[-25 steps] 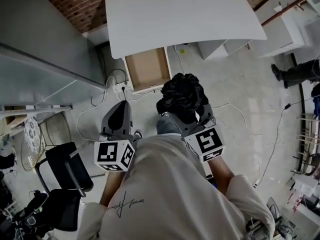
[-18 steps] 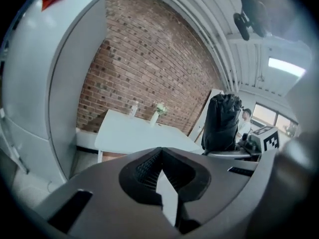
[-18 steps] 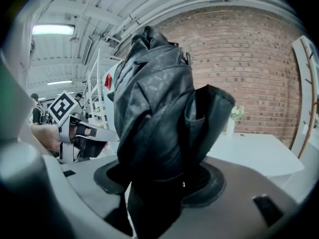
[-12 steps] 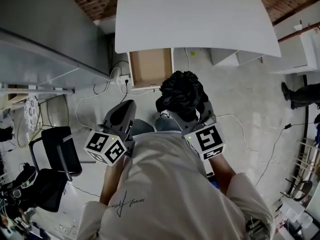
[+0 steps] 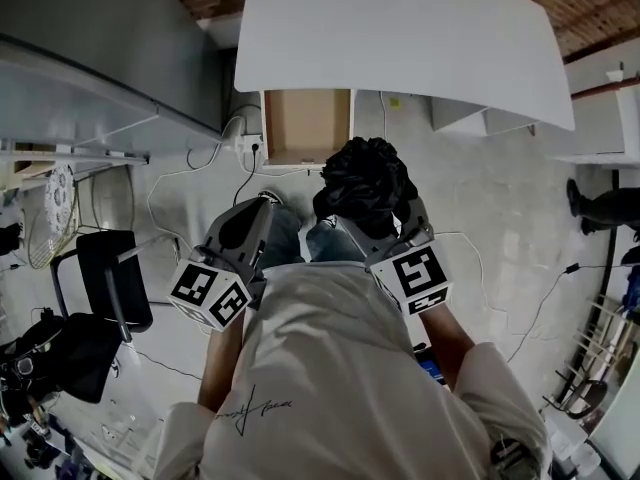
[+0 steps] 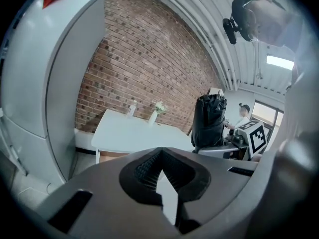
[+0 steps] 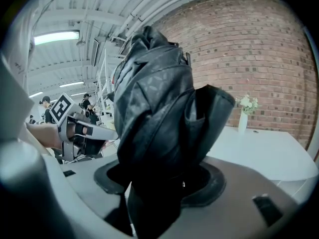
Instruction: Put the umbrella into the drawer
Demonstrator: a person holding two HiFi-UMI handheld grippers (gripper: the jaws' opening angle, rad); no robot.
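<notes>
The black folded umbrella (image 5: 364,176) stands upright in my right gripper (image 5: 372,218), which is shut on its lower part; its crumpled fabric (image 7: 154,108) fills the right gripper view and hides the jaws' tips. The drawer (image 5: 306,124) stands pulled out from under the white table (image 5: 400,38), its brown inside bare, just ahead of the umbrella. My left gripper (image 5: 258,208) is held at the left, level with the right one, shut with nothing in it (image 6: 162,171). In the left gripper view the umbrella (image 6: 208,121) shows to the right.
A tall grey cabinet (image 5: 90,38) stands at the left, a black chair (image 5: 112,290) below it. Cables and a power strip (image 5: 249,146) lie on the floor beside the drawer. White cabinets (image 5: 480,118) sit under the table's right side. A vase (image 6: 156,114) stands on the table.
The view has slid toward the table, so the drawer now sits straight ahead of the umbrella. The left gripper has turned and drifted slightly right. The umbrella stays in the right gripper.
</notes>
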